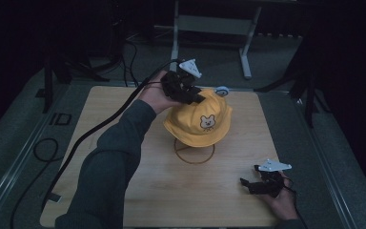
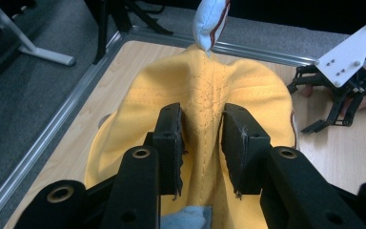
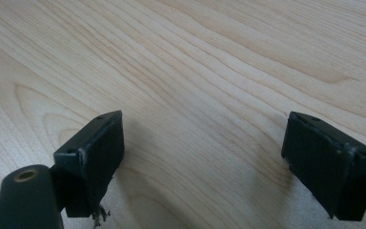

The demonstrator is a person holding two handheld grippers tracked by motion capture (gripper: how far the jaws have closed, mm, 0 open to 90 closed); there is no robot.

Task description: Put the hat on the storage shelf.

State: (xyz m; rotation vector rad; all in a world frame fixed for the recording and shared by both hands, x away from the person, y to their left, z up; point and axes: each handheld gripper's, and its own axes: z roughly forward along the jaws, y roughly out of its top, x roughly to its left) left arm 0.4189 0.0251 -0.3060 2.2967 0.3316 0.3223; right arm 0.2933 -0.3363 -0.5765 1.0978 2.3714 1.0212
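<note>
Yellow hat sits on a wire stand mid-table, bear patch facing me. It's soft cotton, light and floppy, with no stiffness in the crown; I expect it to fold wherever I pinch it and drag rather than lift cleanly if the brim snags the stand.

Left gripper is at the back of the crown. In the left gripper view its jaws straddle a raised fold of the yellow fabric along the seam, with gaps showing at the pads. I read that as released, not clamping. Blue-white ear sticks up past it.

Right gripper rests on the table near the right front corner, well apart from the hat, jaws spread wide with nothing between them.

Best hold, I judge: pinch a fold at the crown top or seam. The brim would just droop. Fabric isn't slippery or fragile.
</note>
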